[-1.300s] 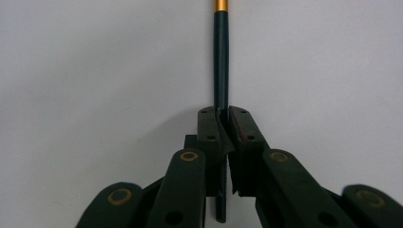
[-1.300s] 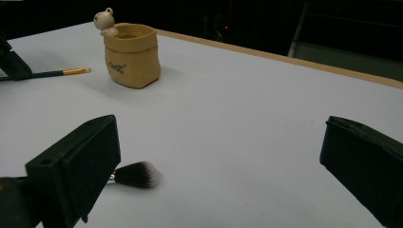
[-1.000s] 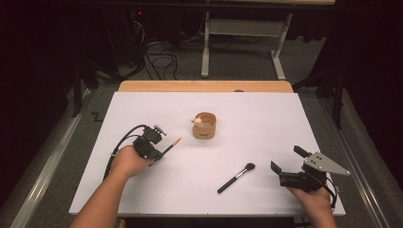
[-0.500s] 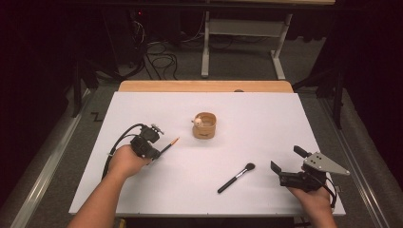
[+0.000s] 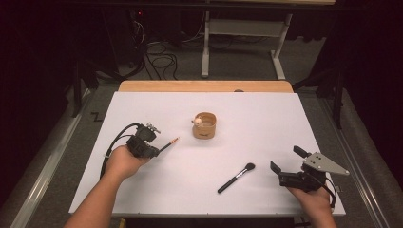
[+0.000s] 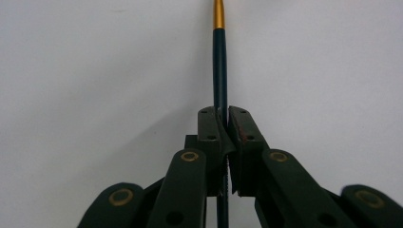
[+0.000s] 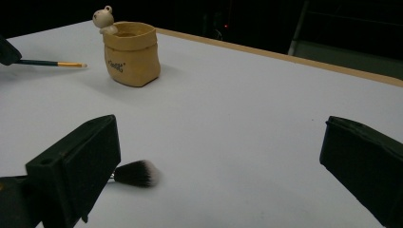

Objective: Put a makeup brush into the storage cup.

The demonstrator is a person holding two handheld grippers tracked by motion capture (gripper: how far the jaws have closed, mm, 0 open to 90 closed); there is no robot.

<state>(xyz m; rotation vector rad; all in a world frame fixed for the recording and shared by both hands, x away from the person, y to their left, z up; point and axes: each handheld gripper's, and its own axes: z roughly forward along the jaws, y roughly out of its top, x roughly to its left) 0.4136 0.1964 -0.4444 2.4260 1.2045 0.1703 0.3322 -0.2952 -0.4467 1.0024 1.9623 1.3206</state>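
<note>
Here, the left gripper [image 5: 159, 148] clamps a slim dark brush with a gold ferrule [image 6: 219, 61].
Right gripper [image 5: 286, 164] jaws gape, holding nothing, beside the black fluffy makeup brush [image 5: 236, 177]; the tan pouch-shaped pot [image 5: 205, 125] possibly ceramic.

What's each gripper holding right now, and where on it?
The left gripper is shut on a thin brush, pinching its dark handle below the gold band. The right gripper is open and empty.

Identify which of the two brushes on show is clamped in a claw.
The thin dark brush with the gold ferrule, pinched in the left claw. The fluffy black makeup brush lies free on the table.
</note>
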